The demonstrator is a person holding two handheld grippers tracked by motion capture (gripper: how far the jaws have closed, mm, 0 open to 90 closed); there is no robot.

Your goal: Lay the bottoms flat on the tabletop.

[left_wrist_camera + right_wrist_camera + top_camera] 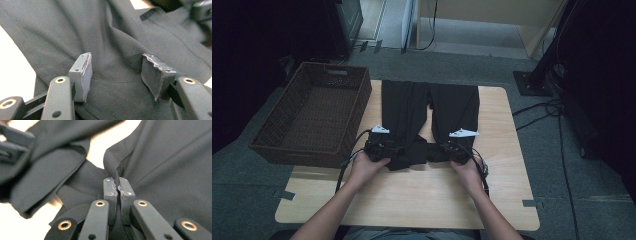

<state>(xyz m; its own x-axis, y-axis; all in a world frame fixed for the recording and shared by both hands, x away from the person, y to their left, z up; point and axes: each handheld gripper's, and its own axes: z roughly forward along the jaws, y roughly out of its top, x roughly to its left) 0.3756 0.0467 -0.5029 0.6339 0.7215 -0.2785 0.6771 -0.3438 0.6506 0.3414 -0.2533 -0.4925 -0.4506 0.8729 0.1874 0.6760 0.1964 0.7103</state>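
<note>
Left tool (pixel 116 75) jaws apart over black trousers (pixel 112 37), pads clear.

My work surface is a pale wooden table (pixel 412 200) with rounded corners, standing on grey carpet; a pair of black trousers (pixel 404 107) lies flat across its far half, legs pointing away from me, waistband end bunched toward me; a dark brown wicker basket (pixel 277 142) sits on its left edge, overhanging the side; the near half is bare wood.
</note>
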